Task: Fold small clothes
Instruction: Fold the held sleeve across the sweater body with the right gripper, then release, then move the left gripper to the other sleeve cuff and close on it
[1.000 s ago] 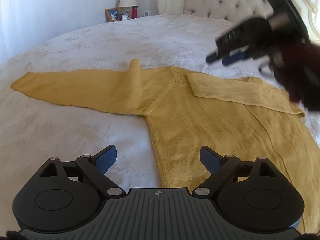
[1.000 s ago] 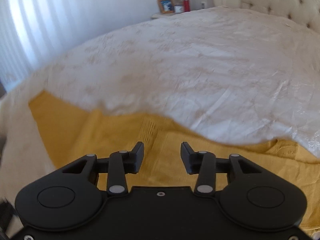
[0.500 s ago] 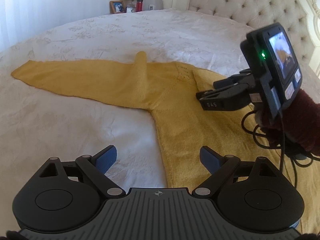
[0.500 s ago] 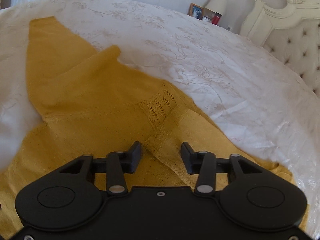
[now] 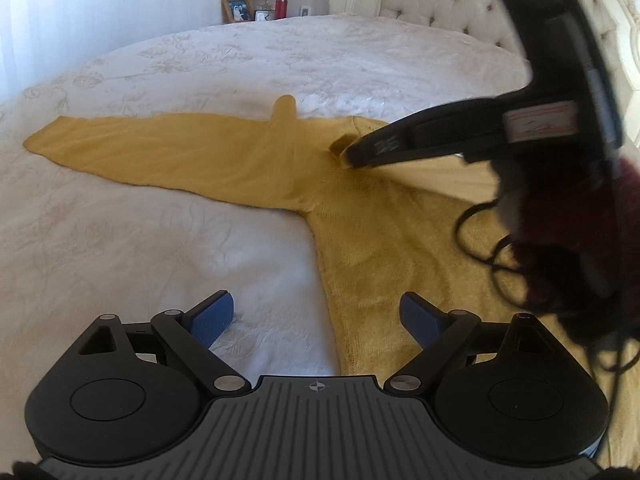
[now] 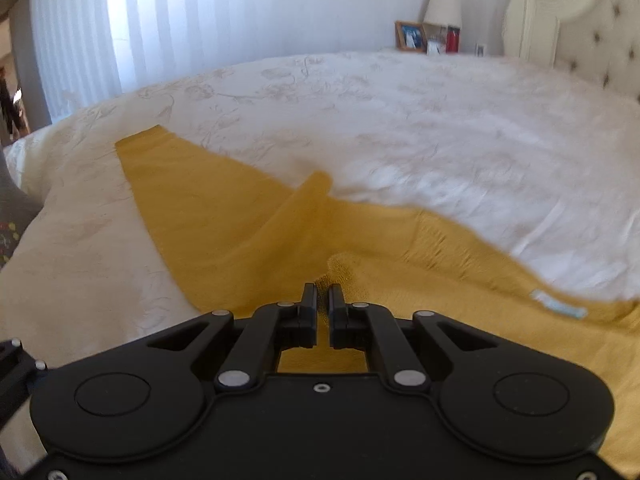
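Right gripper [image 6: 322,294], seen from its own camera, was closed on a raised fold of the yellow sweater [image 6: 248,240], its two black fingers nearly touching with the knit pinched between them. From the left wrist view the same gripper [image 5: 352,155] was seen reaching in from the right, its tip at the sweater's shoulder, where a small corner of fabric was lifted. The left gripper [image 5: 316,316] was held above the sweater's lower side edge with its blue-padded fingers [image 5: 212,316] spread wide apart and nothing between them. A wide white bedspread [image 5: 140,240] with a faint floral pattern was spread under everything. The sweater [image 5: 380,248] was laid flat on it, one sleeve [image 5: 160,152] stretched out straight to the left. A tufted cream headboard [image 5: 440,4] was seen at the far end of the bed. Beside it, a lamp [image 6: 442,6], a framed photo [image 6: 410,36] and a red bottle [image 6: 453,39] were grouped close together.
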